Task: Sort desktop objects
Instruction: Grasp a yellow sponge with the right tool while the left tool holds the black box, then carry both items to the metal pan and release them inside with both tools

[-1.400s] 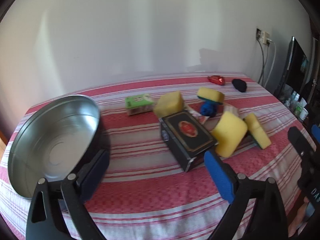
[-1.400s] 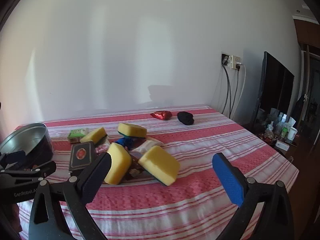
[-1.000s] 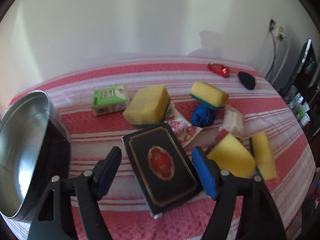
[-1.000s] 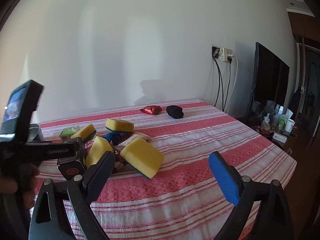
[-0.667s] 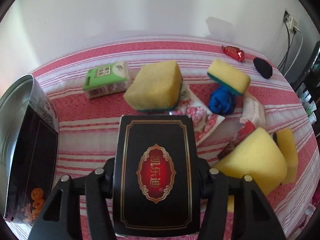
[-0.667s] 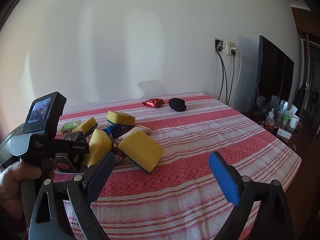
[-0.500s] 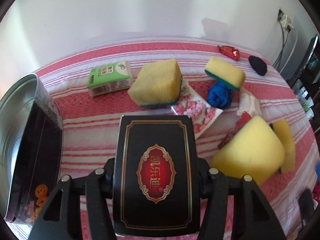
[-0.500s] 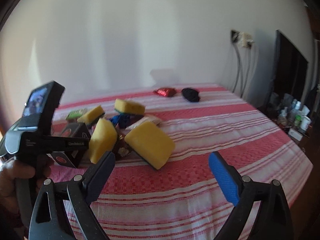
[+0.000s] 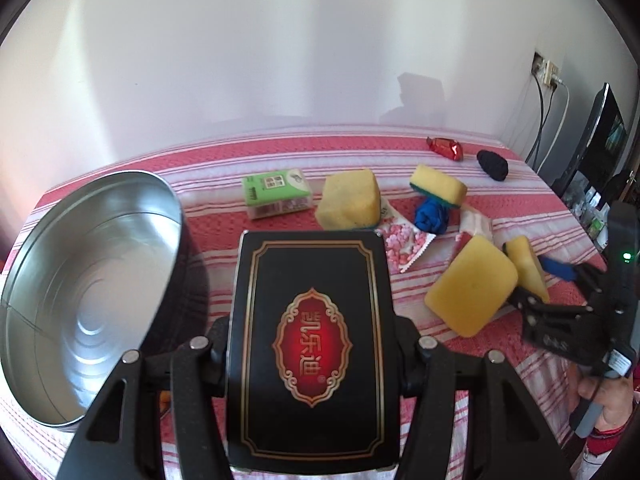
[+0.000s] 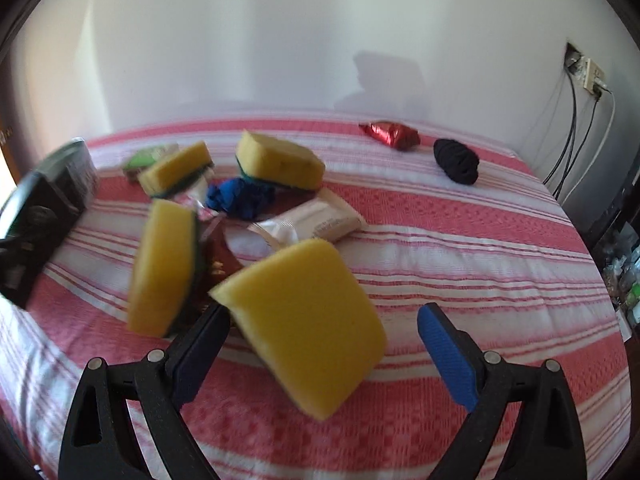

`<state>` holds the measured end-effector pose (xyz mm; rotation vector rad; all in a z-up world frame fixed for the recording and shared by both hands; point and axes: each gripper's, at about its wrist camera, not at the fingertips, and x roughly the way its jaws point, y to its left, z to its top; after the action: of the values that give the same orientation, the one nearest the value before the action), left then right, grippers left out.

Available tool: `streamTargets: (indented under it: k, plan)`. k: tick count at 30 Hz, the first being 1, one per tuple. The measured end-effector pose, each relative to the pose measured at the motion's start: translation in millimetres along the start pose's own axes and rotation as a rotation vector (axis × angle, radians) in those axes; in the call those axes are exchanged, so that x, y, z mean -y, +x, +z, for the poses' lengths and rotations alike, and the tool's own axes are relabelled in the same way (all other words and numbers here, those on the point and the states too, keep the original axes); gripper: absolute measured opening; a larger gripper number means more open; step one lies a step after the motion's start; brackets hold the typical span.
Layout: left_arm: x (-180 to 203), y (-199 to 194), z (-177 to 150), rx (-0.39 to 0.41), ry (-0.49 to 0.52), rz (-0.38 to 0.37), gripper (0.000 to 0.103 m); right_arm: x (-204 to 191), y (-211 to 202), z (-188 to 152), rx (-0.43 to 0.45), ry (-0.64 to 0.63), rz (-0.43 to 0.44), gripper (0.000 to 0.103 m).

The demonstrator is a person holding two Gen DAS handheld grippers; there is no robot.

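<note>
My left gripper (image 9: 312, 340) is shut on a black box with a red emblem (image 9: 312, 340) and holds it above the cloth, next to the round metal tin (image 9: 80, 280) on its left. My right gripper (image 10: 320, 344) is open, its blue pads on either side of a yellow sponge (image 10: 308, 332) that lies between them. That sponge (image 9: 472, 284) and the right gripper (image 9: 532, 280) also show at the right of the left wrist view. Other yellow sponges (image 10: 164, 264) (image 10: 280, 164) (image 10: 176, 168) lie around a blue cloth ball (image 10: 240, 198).
A green tissue pack (image 9: 276, 192), a pink snack packet (image 9: 404, 244), a white packet (image 10: 316, 220), a red wrapper (image 10: 390, 134) and a black ball (image 10: 458, 160) lie on the red striped cloth (image 10: 480, 260). A monitor (image 9: 600, 136) and cables stand at the right.
My left gripper closed on the black box and lifted it beside the tin. My right gripper moved forward and down until its open fingers straddle the nearest yellow sponge.
</note>
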<state>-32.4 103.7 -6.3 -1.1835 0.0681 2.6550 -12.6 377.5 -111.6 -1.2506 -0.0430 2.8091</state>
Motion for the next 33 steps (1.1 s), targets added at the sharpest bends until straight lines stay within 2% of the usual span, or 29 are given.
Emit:
streamTargets:
  k: [1, 6, 11, 13, 17, 22, 25, 33]
  plan:
    - [0, 1, 0, 0.005, -0.002, 0.004, 0.057, -1, 2, -1, -0.013, 0.008, 0.007, 0.065]
    - [0, -1, -1, 0.022, -0.001, 0.015, 0.057, 0, -12, -6, -0.001, 0.073, 0.009, 0.064]
    - [-11, -7, -1, 0.042, -0.025, 0.010, 0.057, -10, -56, -6, 0.096, 0.102, -0.004, 0.065]
    - [-17, -11, -2, 0.056, -0.037, 0.021, 0.057, -22, -70, -1, 0.133, 0.094, 0.028, 0.065]
    - [-37, -22, -3, 0.084, -0.067, 0.056, 0.057, -65, -87, 10, 0.178, 0.018, 0.115, 0.065]
    - [-78, -39, -5, 0.124, -0.138, 0.163, 0.057, -127, -95, 22, 0.226, -0.079, 0.239, 0.065]
    - [-107, -45, -8, 0.133, -0.197, 0.212, 0.057, -167, -87, 32, 0.236, -0.131, 0.298, 0.065]
    - [-176, -47, -15, 0.114, -0.325, 0.349, 0.057, -233, -63, 55, 0.216, -0.156, 0.424, 0.065]
